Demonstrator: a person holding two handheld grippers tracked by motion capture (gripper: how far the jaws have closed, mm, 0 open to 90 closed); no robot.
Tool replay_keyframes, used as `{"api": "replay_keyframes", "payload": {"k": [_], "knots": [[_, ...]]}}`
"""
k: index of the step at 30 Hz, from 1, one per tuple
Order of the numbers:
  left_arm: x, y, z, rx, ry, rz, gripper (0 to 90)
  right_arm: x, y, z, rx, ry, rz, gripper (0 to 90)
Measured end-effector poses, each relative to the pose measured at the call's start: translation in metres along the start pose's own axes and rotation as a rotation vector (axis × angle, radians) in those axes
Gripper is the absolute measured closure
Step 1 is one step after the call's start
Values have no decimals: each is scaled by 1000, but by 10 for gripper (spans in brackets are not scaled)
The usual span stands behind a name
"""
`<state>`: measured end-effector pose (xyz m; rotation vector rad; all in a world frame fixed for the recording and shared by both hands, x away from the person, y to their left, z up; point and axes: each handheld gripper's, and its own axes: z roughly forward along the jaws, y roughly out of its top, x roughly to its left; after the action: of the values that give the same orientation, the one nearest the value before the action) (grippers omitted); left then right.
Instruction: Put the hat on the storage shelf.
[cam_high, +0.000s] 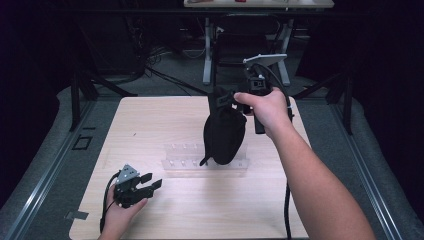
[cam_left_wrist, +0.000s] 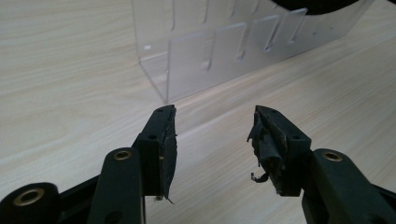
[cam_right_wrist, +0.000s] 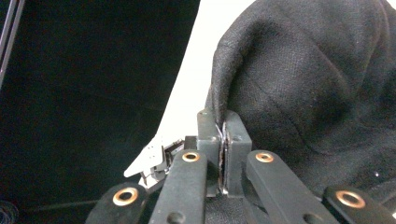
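Note:
A black cloth bag (cam_high: 223, 132) hangs in the air over the middle of the wooden table (cam_high: 150, 120), its bottom just above a clear plastic rack (cam_high: 185, 161). My right gripper (cam_high: 223, 97) is shut on the bag's top edge and holds it up; in the right gripper view the closed jaws pinch a fold of the black cloth (cam_right_wrist: 303, 84). Near the table's front left, my left gripper (cam_high: 154, 181) rests low, open, with nothing between its fingers. Its own view shows the open left gripper (cam_left_wrist: 212, 135) facing the clear rack (cam_left_wrist: 224, 51).
The clear rack has several upright slots and stands across the table's middle. A metal desk frame (cam_high: 207, 45) and cables lie on the floor beyond the table's far edge. Dark floor surrounds the table on both sides.

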<state>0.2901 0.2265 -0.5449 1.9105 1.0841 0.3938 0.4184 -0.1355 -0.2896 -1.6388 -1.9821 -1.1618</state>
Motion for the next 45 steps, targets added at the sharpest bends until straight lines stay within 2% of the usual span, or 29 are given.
{"api": "replay_keyframes", "payload": {"k": [7, 14, 18, 22, 27, 34, 41, 45], "knots": [[-17, 20, -2, -43, -41, 29, 520, 7, 2, 11, 22, 14, -19, 882], [-29, 43, 6, -76, -71, 59, 557, 16, 2, 25, 28, 36, -20, 882], [-37, 54, 10, -90, -86, 72, 567, 18, 2, 27, 27, 34, -19, 881], [-48, 64, 13, -88, -100, 95, 570, 18, 2, 27, 28, 35, -17, 880], [-62, 73, 17, -85, -108, 148, 572, 19, 2, 29, 28, 35, -26, 880], [-79, 79, 22, -86, -145, 172, 585, 21, 0, 32, 27, 41, -33, 879], [-91, 89, 32, -78, -138, 195, 596, 23, -1, 36, 25, 52, -31, 879], [-94, 89, 39, -64, -128, 213, 672, 24, -2, 37, 27, 55, -34, 879]]}}
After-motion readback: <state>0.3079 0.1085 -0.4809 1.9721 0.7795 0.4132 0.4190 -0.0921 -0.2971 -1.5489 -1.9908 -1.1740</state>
